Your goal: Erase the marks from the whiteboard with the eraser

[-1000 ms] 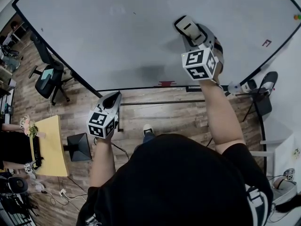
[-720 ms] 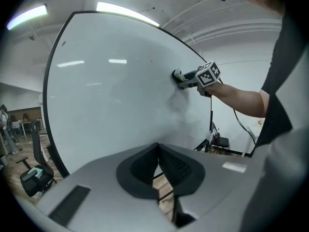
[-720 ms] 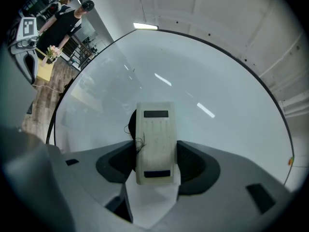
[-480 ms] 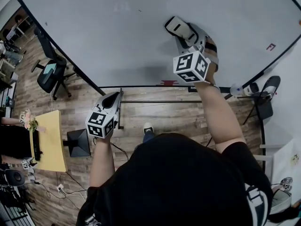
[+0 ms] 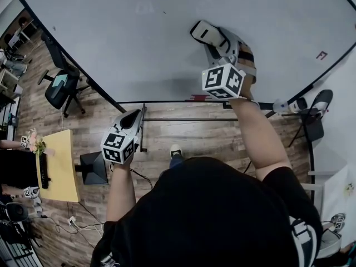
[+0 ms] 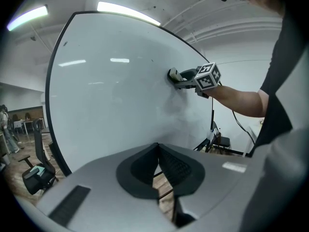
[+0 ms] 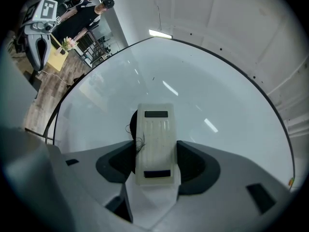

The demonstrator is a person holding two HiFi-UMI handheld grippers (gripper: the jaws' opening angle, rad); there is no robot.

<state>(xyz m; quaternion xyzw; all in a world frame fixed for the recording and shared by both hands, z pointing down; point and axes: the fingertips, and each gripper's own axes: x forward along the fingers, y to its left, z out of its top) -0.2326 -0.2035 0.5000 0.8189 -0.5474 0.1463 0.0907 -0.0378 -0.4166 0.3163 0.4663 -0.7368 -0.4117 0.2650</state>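
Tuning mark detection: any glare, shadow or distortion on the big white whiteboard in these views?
Head view: large white whiteboard evenly lit, edges bowed, soft grey shadow low at centre. Left gripper view: ceiling-light streaks reflect on it, strong fisheye, black corners. Right gripper view: more streaks; white plastic eraser sharp.

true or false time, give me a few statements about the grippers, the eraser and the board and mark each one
1. The right gripper is shut on the eraser. True.
2. The left gripper holds a marker. False: its jaws are shut with nothing between them.
3. The left gripper touches the whiteboard. False: it hangs below the board's lower edge, apart from it.
4. An office chair stands on the wood floor, left of the board in the head view. True.
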